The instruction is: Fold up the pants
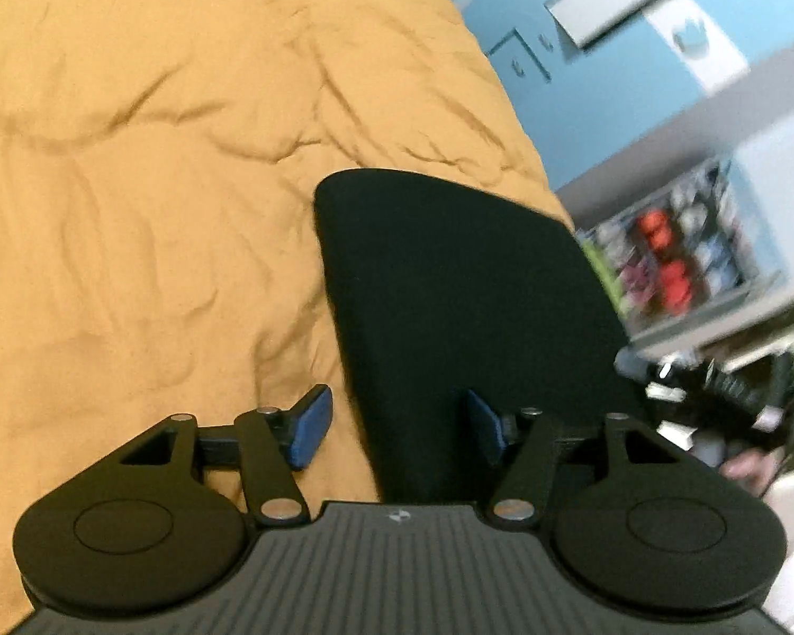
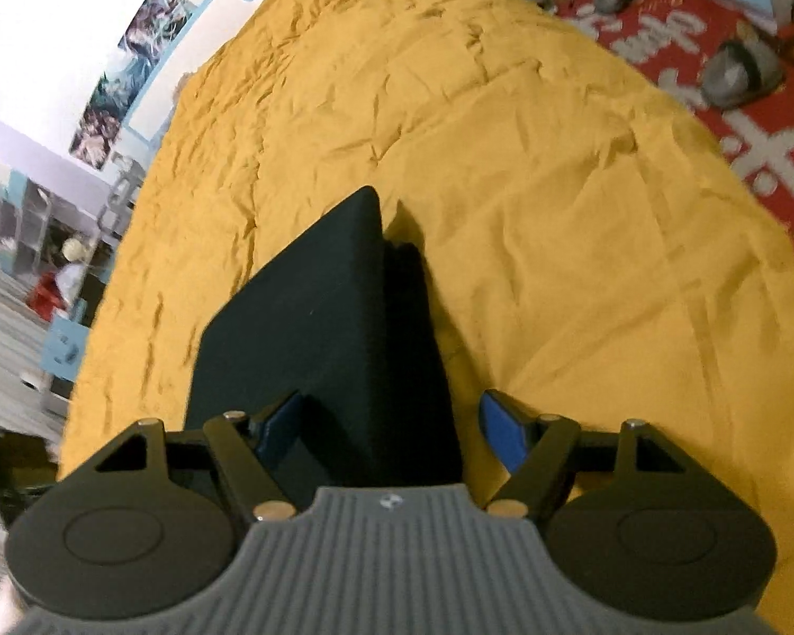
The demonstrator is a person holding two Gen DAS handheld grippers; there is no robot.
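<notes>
Plain black pants [image 1: 450,286] lie on a mustard-yellow bedspread [image 1: 132,159] (creased, unpatterned), beside blue gripper pads [image 2: 503,431].

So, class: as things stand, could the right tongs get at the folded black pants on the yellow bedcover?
Probably yes. The right tongs stand open just above the near edge of the black pants, and nothing else lies on the yellow bedcover between them.

Right gripper [image 2: 391,426] jaws spread wide, blue pads clear of the folded black fabric pants [image 2: 317,317] lying flat between them on the wrinkled mustard-yellow bedspread [image 2: 556,185].
</notes>
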